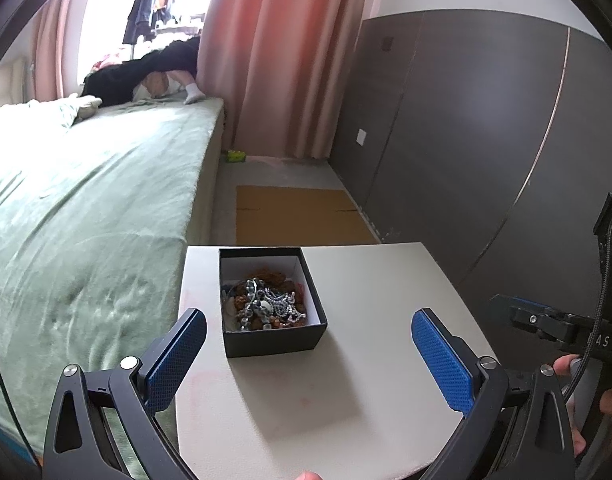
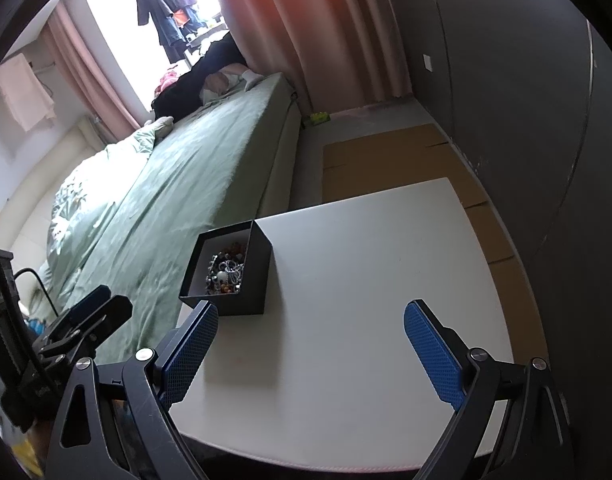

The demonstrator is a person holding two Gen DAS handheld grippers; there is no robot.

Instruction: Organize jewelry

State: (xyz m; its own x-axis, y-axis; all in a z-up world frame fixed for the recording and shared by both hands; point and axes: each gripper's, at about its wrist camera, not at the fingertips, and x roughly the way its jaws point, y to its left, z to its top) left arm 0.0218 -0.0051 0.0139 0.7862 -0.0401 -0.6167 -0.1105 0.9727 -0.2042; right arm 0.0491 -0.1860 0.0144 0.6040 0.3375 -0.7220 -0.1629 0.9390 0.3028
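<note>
**On the white table, both grippers wide open short of the jewelry box**

On the white table (image 1: pixel 385 280), a black box (image 1: pixel 272 336) sits near the far left corner, beside the bed (image 1: pixel 86 200). The left gripper (image 1: pixel 309 354) hovers just short of it, blue pads spread wide and holding nothing; the box lies ahead between the two fingers, closer to the left one. The right gripper (image 2: pixel 310 346) is likewise wide open and empty; in its view the box (image 2: pixel 242 292) sits ahead and to the left, its near corner just beyond the left fingertip (image 2: pixel 204 320). Bare tabletop separates both grippers from the box.

A green sheet covers the bed, with dark clothing piled at its far end. Pink curtains (image 1: pixel 290 52) hang beyond, a dark panelled wall (image 1: pixel 465 140) runs along the right, and flattened cardboard (image 1: pixel 298 214) lies on the floor past the table.

The box is open-topped, black outside, white-lined within. It holds a tangle of jewelry (image 1: pixel 266 300): silvery chains, brown beads and some pale pieces, too knotted to tell apart.
</note>
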